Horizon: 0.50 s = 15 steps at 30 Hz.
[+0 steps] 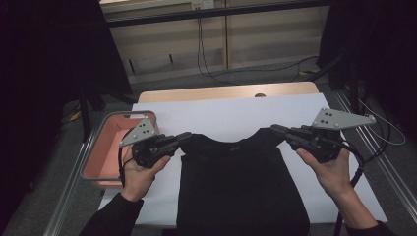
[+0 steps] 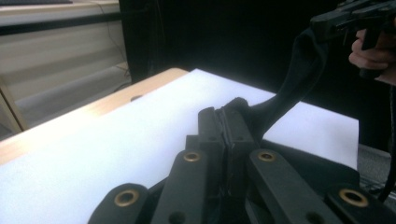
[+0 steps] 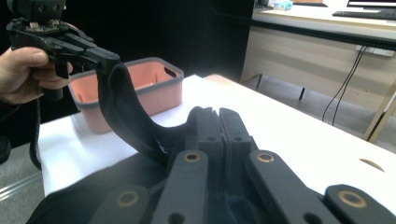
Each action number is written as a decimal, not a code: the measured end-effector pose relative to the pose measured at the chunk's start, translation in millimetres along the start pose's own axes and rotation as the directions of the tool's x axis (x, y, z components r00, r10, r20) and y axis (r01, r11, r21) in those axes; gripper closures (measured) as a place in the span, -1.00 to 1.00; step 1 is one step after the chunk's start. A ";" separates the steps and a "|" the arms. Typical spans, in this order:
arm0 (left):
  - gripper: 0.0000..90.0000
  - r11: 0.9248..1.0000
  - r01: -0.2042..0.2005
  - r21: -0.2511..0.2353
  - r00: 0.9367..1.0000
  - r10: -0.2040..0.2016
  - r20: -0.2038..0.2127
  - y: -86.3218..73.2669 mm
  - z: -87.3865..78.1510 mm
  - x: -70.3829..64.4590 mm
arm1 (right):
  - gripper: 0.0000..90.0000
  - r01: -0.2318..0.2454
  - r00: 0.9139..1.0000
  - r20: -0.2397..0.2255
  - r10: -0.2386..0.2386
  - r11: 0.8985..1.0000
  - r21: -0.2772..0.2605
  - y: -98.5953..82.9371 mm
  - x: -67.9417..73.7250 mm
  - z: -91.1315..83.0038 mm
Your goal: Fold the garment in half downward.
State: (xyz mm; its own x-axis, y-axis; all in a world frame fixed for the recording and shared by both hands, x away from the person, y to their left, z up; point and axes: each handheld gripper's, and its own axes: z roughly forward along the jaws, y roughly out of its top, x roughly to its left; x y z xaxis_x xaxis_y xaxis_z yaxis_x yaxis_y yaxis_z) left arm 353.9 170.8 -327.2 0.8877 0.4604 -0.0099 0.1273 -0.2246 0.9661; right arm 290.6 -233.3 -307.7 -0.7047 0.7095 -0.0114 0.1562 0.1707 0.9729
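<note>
With both grippers' jaws pinching the shirt (image 1: 241,182) at its shoulders, left gripper (image 1: 184,137) and right gripper (image 1: 275,131) should lift evenly, keeping the collar taut.

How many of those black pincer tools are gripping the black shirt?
2: the left gripper pinches one shoulder of the black shirt, the right gripper the other.

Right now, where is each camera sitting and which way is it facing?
High view: above the person's side, facing forward and down on the white table; both forearms, left gripper and right gripper enter from below.
Left gripper view: rides the left gripper, facing across toward the right gripper.
Right gripper view: rides the right gripper, facing the left gripper and pink bin.
Shared: the black garment both grippers hold.
</note>
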 end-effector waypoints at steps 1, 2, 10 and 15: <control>0.96 1.000 0.008 0.007 1.000 -0.008 -0.005 -3.3 -0.1 -1.2 | 0.95 -0.001 1.000 -0.001 0.001 1.000 0.004 -1.7 0.6 -0.6; 0.96 1.000 0.007 0.015 1.000 -0.007 -0.001 -5.3 -0.3 -1.9 | 0.95 -0.007 1.000 -0.006 0.007 1.000 0.009 -4.4 1.3 -1.6; 0.96 0.998 0.008 0.066 1.000 -0.010 0.027 -23.1 -7.4 -18.9 | 0.95 -0.006 1.000 -0.018 0.007 1.000 0.022 -16.6 18.9 -16.9; 0.96 0.995 0.003 0.103 0.999 -0.007 0.037 -35.1 -13.7 -33.3 | 0.95 0.003 1.000 -0.031 -0.002 0.999 0.041 -26.0 36.3 -25.9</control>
State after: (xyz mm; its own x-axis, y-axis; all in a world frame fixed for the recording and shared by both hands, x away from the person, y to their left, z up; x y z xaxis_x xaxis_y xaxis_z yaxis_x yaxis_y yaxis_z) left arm 313.8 175.1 -357.2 0.9025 0.4298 -0.0260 0.1748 -0.3105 0.9343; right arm 243.0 -229.7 -327.4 -0.7263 0.6874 -0.0058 0.1824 0.2009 0.9625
